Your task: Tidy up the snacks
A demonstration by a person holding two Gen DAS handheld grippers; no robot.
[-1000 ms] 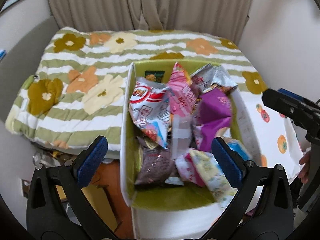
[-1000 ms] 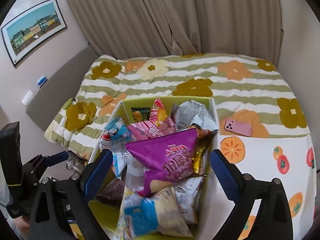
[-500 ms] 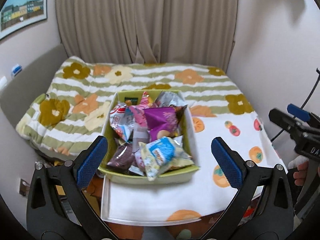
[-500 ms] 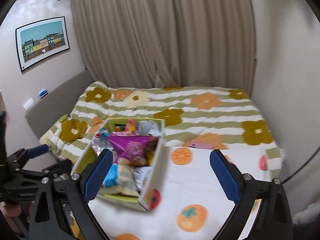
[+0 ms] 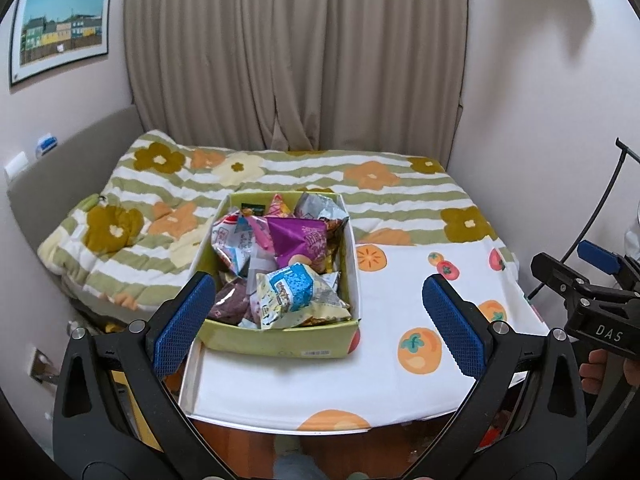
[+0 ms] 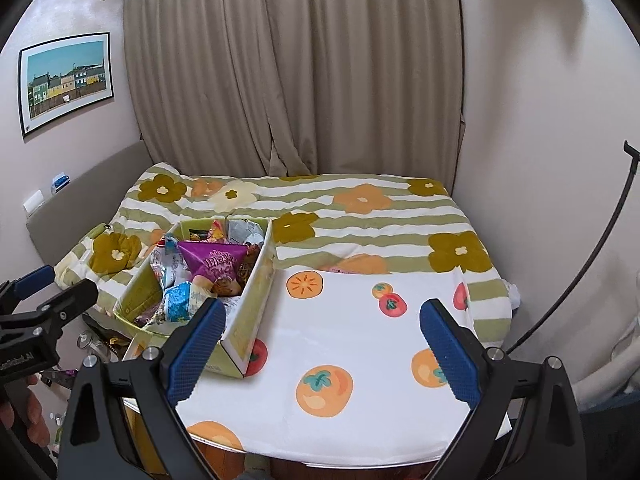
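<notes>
Snack packets (image 5: 280, 264) fill the green box (image 5: 280, 340) at centre frame, heaped loosely above its rim. Both grippers hang back from it: the left gripper (image 5: 316, 316) spread and empty at lower centre, the right gripper (image 6: 320, 340) likewise spread over bare persimmon-print cloth (image 6: 360, 352). Such a heap fits either packets gathered in or awaiting sorting. A pink object, possibly a phone (image 6: 340, 270), lies behind the cloth.

Framed picture (image 5: 60, 32), beige curtains (image 5: 296, 60), floral quilt (image 5: 372, 184)
</notes>
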